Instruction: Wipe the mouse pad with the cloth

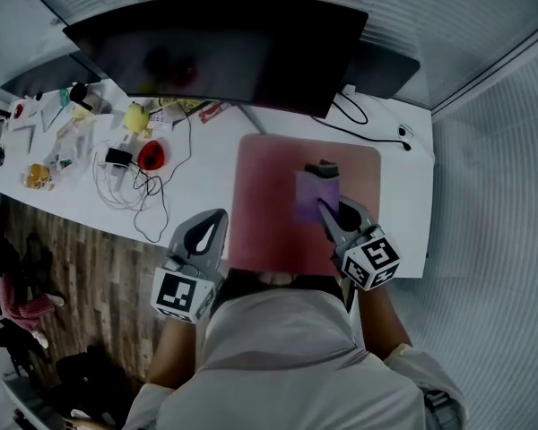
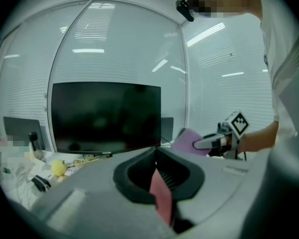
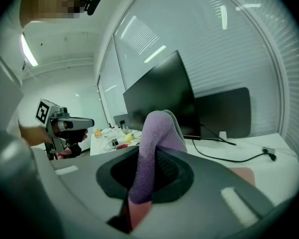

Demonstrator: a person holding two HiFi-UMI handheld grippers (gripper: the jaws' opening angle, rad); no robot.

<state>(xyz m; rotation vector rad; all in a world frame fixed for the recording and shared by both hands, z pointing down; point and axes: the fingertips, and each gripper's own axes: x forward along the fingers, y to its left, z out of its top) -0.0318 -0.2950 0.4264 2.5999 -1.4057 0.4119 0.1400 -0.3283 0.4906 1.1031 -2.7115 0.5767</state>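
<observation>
A pink mouse pad [image 1: 269, 195] lies on the white desk [image 1: 408, 213] in front of the monitor. My right gripper [image 1: 328, 210] is over the pad's right half, shut on a purple cloth [image 1: 310, 193] that rests on the pad. In the right gripper view the cloth [image 3: 159, 131] bulges up from between the jaws of the right gripper [image 3: 150, 156]. My left gripper [image 1: 213, 227] hovers just off the pad's left edge at the desk front. Its jaws are together in the left gripper view [image 2: 155, 151], with nothing seen between them. That view also shows the cloth [image 2: 187, 139] off to the right.
A dark monitor [image 1: 224, 52] stands behind the pad, with a second dark screen [image 1: 386, 65] at the back right. White cables [image 1: 125, 186], a red object [image 1: 152, 155] and a yellow object [image 1: 136, 116] clutter the desk's left. A black cable [image 1: 368, 128] runs behind the pad.
</observation>
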